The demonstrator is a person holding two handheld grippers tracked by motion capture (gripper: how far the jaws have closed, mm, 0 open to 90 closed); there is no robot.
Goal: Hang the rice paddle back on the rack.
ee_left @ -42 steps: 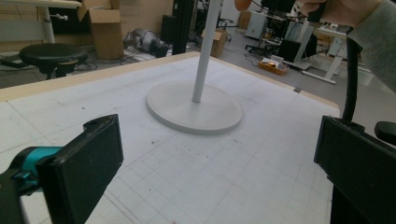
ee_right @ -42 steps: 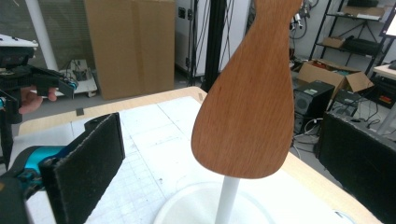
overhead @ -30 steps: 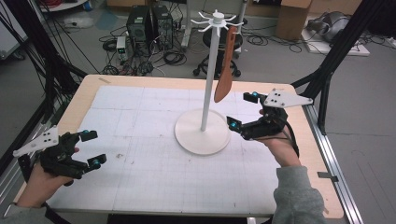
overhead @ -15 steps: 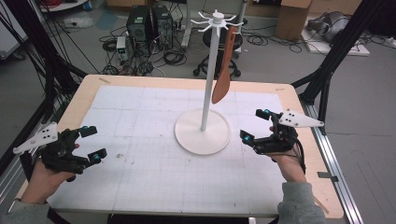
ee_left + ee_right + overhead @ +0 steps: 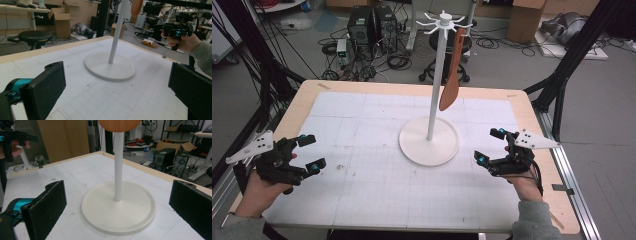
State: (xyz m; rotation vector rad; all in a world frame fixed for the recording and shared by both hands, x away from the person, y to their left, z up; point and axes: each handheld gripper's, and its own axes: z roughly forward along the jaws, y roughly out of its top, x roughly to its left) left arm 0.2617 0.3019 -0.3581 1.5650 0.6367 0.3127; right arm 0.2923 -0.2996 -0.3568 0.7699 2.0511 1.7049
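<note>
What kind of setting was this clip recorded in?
Most likely a robotics or electronics lab, not a home. A gridded work table stands inside a black frame, computer towers and loose cables crowd the floor behind it, and cardboard boxes sit by a stool.

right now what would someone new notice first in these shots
A tall white stand rises from a round base at the table's middle, with a wooden spatula hanging from a hook at its top. The left gripper and right gripper flank it, each held near a table edge with fingers open and empty.
</note>
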